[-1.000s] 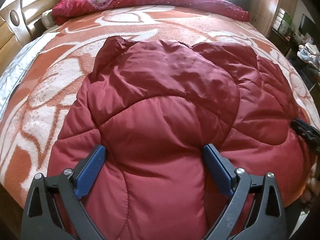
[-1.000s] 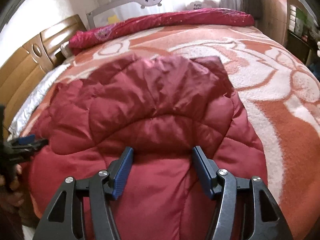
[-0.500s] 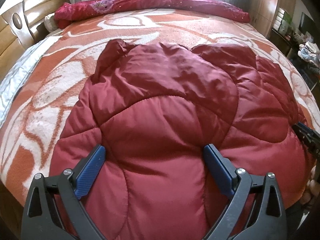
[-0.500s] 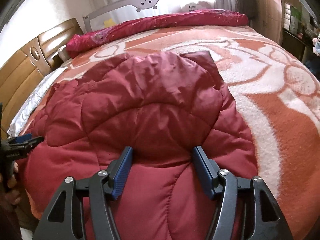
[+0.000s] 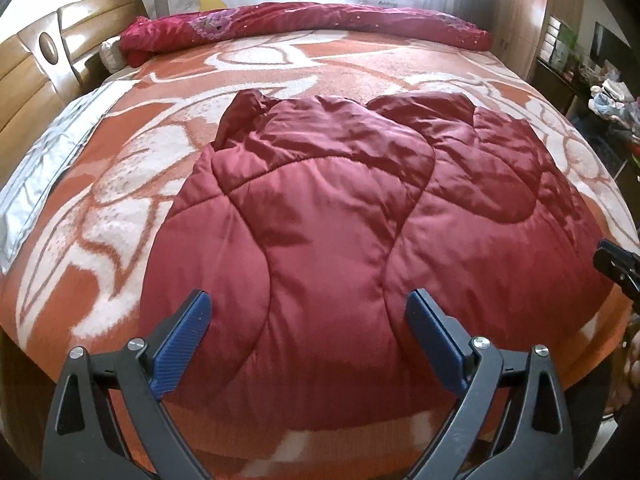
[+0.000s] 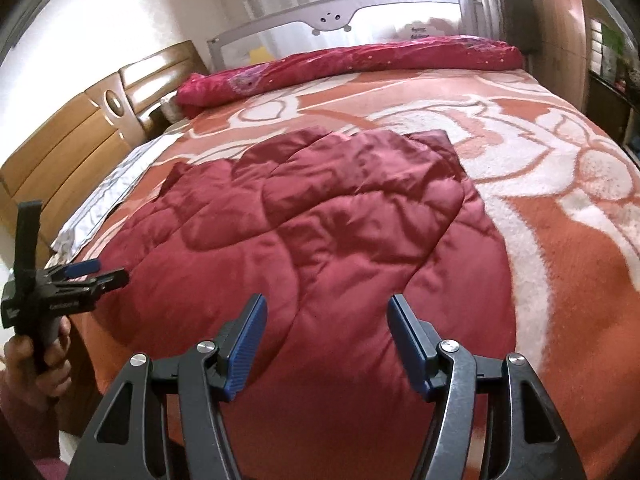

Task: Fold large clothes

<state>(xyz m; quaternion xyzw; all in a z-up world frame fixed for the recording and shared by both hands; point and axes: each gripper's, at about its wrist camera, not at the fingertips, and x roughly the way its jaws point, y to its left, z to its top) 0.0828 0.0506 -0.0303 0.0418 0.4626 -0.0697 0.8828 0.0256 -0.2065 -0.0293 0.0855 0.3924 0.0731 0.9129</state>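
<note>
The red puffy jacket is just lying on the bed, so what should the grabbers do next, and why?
Probably lower both and pinch the near hem. The red jacket lies spread on the bed blanket, and the left gripper and right gripper hang open above its near edge, holding nothing.

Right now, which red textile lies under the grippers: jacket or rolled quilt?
The quilted maroon jacket, spread flat at the near edge; the rolled quilt lies along the far edge.

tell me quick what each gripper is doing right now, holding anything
Left gripper: open, holding nothing, above the red jacket.
Right gripper: open, holding nothing.
</note>
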